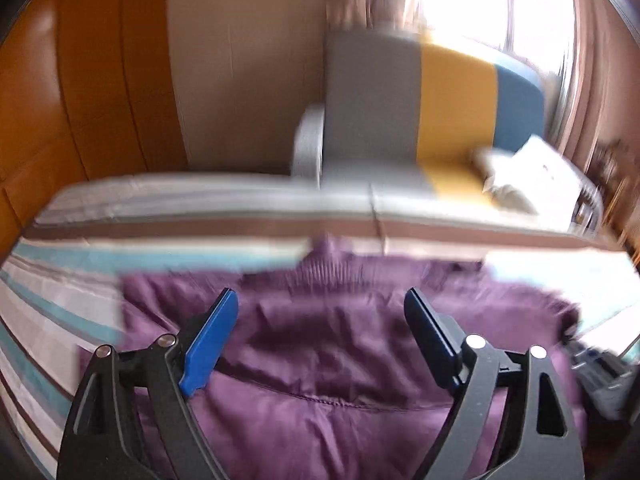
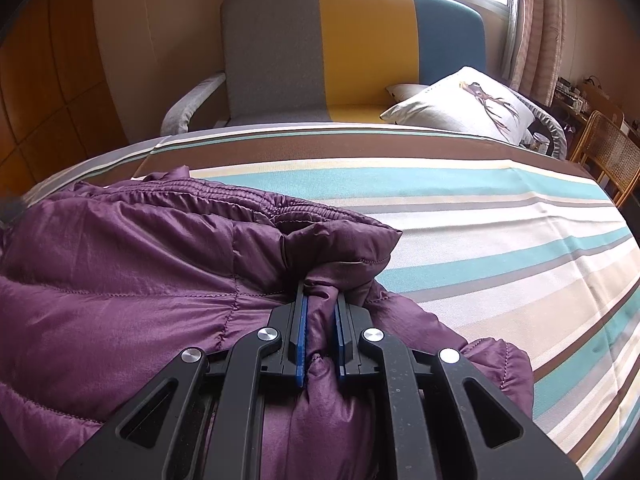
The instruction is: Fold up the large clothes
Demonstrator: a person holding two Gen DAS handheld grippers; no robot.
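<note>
A purple quilted puffer jacket (image 1: 320, 344) lies on a striped bedspread (image 1: 60, 292). In the blurred left wrist view my left gripper (image 1: 320, 300) hangs over the jacket with its blue pads wide apart and nothing between them. In the right wrist view the jacket (image 2: 132, 264) fills the left and lower part. My right gripper (image 2: 320, 296) is shut on a bunched fold of purple fabric at the jacket's right edge. A ribbed elastic hem (image 2: 224, 196) runs along the jacket's far side.
The striped bedspread (image 2: 480, 216) stretches bare to the right of the jacket. Beyond the bed stand a grey, yellow and blue armchair (image 2: 352, 48) with a printed cushion (image 2: 460, 104), a wicker chair (image 2: 604, 156) at the right, and a wooden wardrobe (image 1: 72, 88) at the left.
</note>
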